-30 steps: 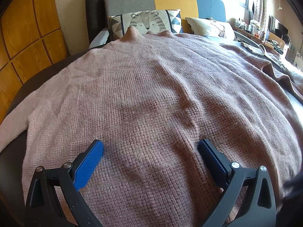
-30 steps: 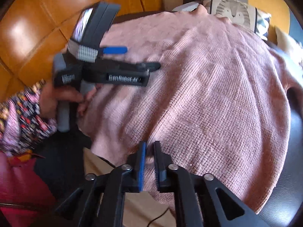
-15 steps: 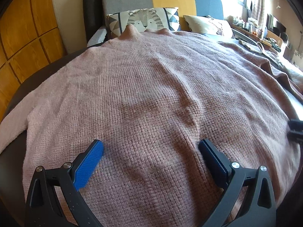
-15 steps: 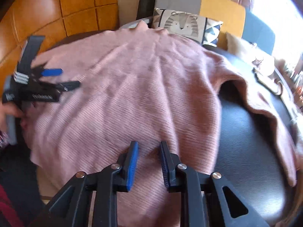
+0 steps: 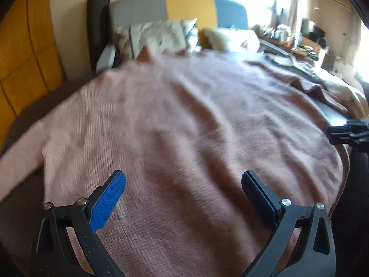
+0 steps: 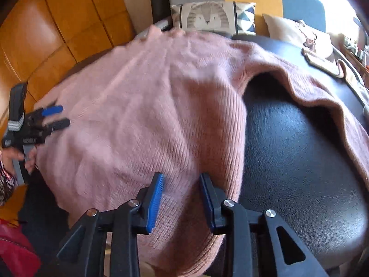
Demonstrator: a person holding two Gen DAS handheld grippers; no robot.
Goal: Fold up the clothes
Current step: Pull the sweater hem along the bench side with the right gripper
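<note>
A pink knit sweater [image 5: 184,120] lies spread flat on a dark leather surface [image 6: 299,161], collar [image 6: 156,31] at the far end. Its right sleeve [image 6: 322,92] trails off to the right. My left gripper [image 5: 183,177] hangs wide open over the sweater's lower left part, nothing between its fingers; in the right wrist view this left gripper [image 6: 54,116] shows at the sweater's left edge, held by a hand [image 6: 13,159]. My right gripper [image 6: 181,180] stands open just above the sweater's lower right corner, near its side edge. The left wrist view is blurred.
A lion-print pillow [image 6: 207,17] and a beige pillow [image 6: 288,30] lie beyond the collar, against a grey, yellow and blue headboard [image 5: 189,4]. An orange panelled wall [image 6: 46,34] is at the left. Other clothes [image 6: 322,62] lie at far right.
My right gripper has opened from almost shut and slid right along the hem to the sweater's right corner. The left gripper stayed open and is moving, blurring its view.
</note>
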